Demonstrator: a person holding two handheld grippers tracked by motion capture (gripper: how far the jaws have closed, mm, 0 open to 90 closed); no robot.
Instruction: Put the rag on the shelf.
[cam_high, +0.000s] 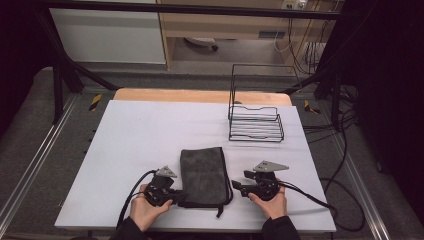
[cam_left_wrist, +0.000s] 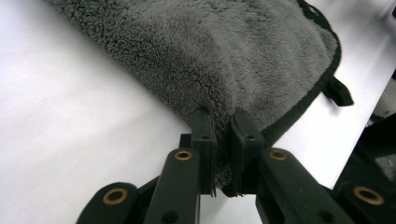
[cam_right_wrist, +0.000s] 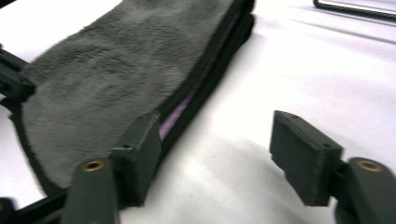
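White table (cam_high: 140, 135) holds folded towel (cam_high: 202, 175), wire rack (cam_high: 255, 122) well behind.

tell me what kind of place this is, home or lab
Most likely a lab or recording rig, not a home: a white table framed by black metal bars, loose cables trailing over the floor, and staged props, a folded grey towel and a wire rack.

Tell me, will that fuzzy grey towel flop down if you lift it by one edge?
Probably. The folded grey towel looks soft and fleecy, and it bunches where the left hand-held gripper pinches it, so it should droop. Its folded layers may fall open. It looks light and unlikely to slip.
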